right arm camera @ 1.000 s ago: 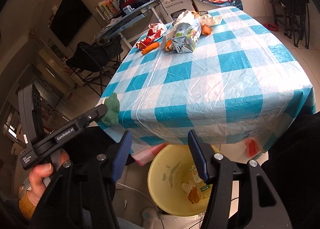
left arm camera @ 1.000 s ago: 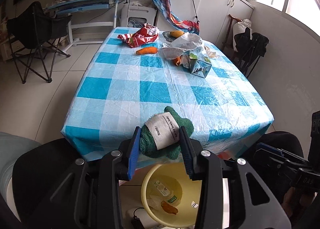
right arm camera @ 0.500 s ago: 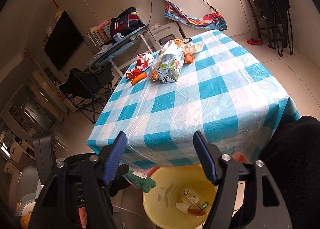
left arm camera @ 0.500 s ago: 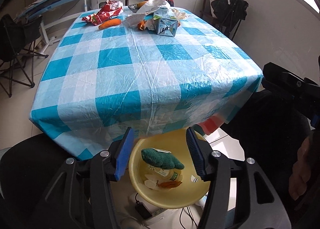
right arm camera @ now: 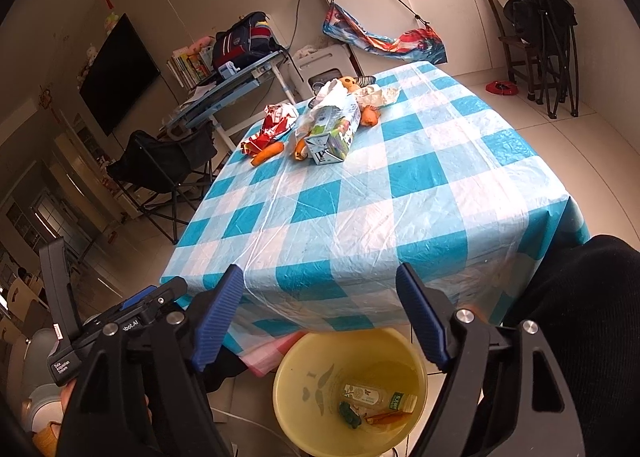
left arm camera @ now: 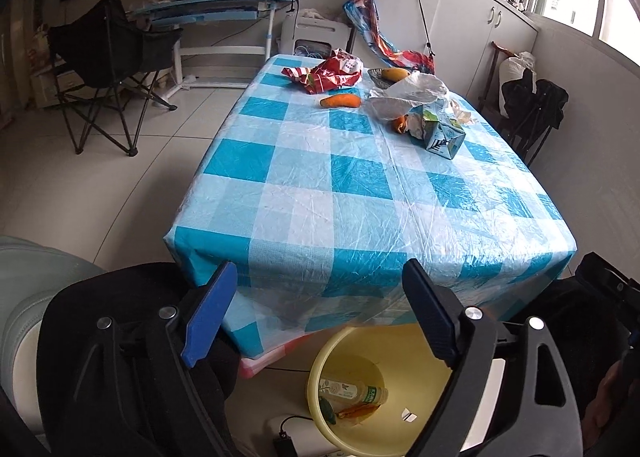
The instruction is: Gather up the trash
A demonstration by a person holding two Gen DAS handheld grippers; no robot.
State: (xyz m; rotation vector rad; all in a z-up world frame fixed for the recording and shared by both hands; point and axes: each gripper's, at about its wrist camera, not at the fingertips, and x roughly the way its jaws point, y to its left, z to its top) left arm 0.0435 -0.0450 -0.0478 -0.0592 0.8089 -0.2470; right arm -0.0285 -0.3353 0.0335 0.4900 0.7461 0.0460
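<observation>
Below the surface edge: yellow bin (right arm camera: 350,389) on the floor, at 6 o'clock in both views.
Bin contents: I see a clear bottle (right arm camera: 370,395), a small green lump (right arm camera: 350,419) and an orange scrap (right arm camera: 390,416) on its bottom.
Left tool (left arm camera: 320,317): wide, holding nothing, above the bin's near rim.
Right tool (right arm camera: 320,317): wide, holding nothing, hovering over the bin.
Trash left: far end of the surface (left arm camera: 360,193), toward 12 o'clock; red wrapper (left arm camera: 334,71), carrot (left arm camera: 342,100), white bag (left arm camera: 408,95), carton (left arm camera: 442,137), all well apart from my tools.
Other container: dark dish (left arm camera: 380,75) by the bag, holding a yellow fruit (left arm camera: 395,74).
Risk, reach: I judge the far pile needs a long stretch; the slick plastic cloth could drag and slide things off.
Risk, grasp: the limp bag may slip from the pads or pull the carton over.
Risk, sorting: the fruit may not be trash; I can't tell.
</observation>
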